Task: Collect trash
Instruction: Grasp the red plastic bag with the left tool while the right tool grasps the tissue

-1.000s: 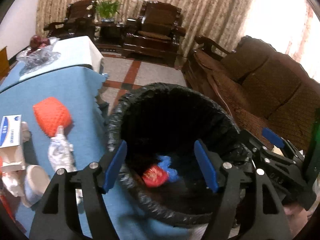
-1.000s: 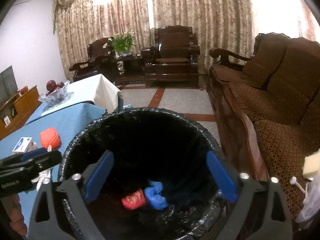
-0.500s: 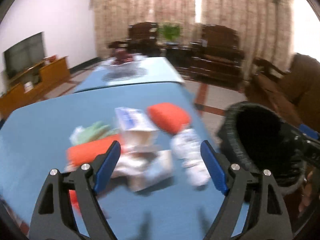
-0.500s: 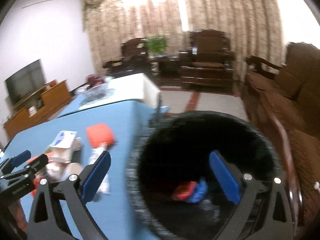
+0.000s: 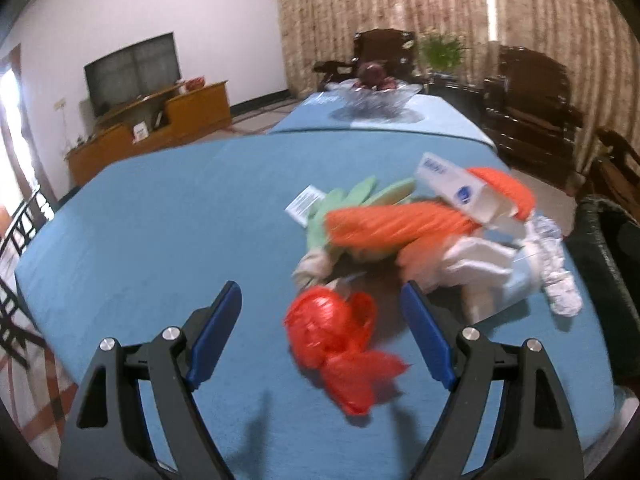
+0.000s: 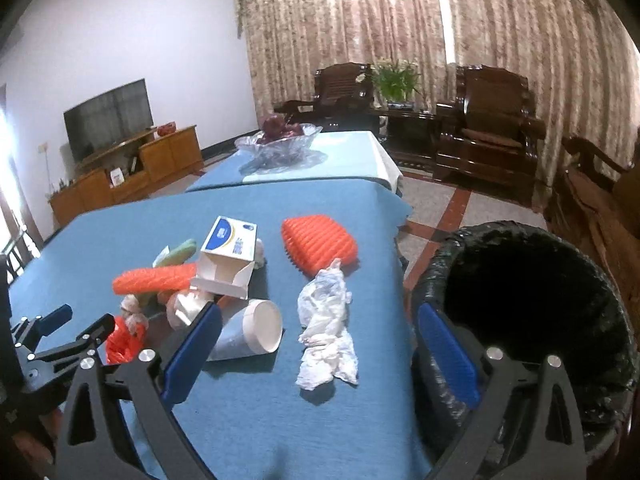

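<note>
Hovering wide open, left hand-held gripper (image 5: 322, 334) frames red plastic bag (image 5: 340, 344).

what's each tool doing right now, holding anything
Left tool: open, empty, red plastic bag lies between its fingers.
Right tool: open, empty, above crumpled tissue.

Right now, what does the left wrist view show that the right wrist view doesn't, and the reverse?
Left only: the red plastic bag seen whole, lying between the open left claw fingers. Right only: the paper cup on its side, the trash bin's dark inside, and the open right claw. Both: the blue table, white box, crumpled wrapper and fruit bowl.
</note>
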Tool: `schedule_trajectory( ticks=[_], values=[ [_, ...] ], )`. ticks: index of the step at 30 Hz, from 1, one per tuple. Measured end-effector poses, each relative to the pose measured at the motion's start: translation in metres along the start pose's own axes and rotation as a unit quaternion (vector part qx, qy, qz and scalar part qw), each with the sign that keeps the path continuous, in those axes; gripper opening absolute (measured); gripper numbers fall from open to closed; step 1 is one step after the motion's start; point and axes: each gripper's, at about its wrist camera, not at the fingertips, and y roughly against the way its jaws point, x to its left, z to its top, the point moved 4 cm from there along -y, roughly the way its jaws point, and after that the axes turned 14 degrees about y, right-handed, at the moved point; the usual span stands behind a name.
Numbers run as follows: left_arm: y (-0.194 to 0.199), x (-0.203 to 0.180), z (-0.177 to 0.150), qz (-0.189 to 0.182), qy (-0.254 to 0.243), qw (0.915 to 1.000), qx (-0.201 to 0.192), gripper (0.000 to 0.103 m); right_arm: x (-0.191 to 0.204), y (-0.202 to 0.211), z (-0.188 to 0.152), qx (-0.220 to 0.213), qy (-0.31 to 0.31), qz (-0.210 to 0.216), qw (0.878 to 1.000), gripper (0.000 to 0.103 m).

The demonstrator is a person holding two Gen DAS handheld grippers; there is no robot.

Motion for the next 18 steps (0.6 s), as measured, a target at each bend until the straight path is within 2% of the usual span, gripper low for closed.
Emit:
schedule_trajectory(
  ticks=[11,15,18],
  values=[
    [-0.037,0.012,-0.018,0.002,0.021,0.9992,0.033,0.078,0.008,-0.028,-0.004,0.015,0.021,0.0,1.0,0.082],
    [-0.05,0.011,-0.022,-0.016,0.037,0.9971,0.065,0.043,0.006,-0.036,-0.007,0.023,0.021,0.002,1.0,0.077],
    [-0.05,0.014,-0.024,-0.019,0.044,0.9965,0.069,0.041,0.004,-0.044,-0.008,0.029,0.023,0.002,0.999,0.072]
  ],
)
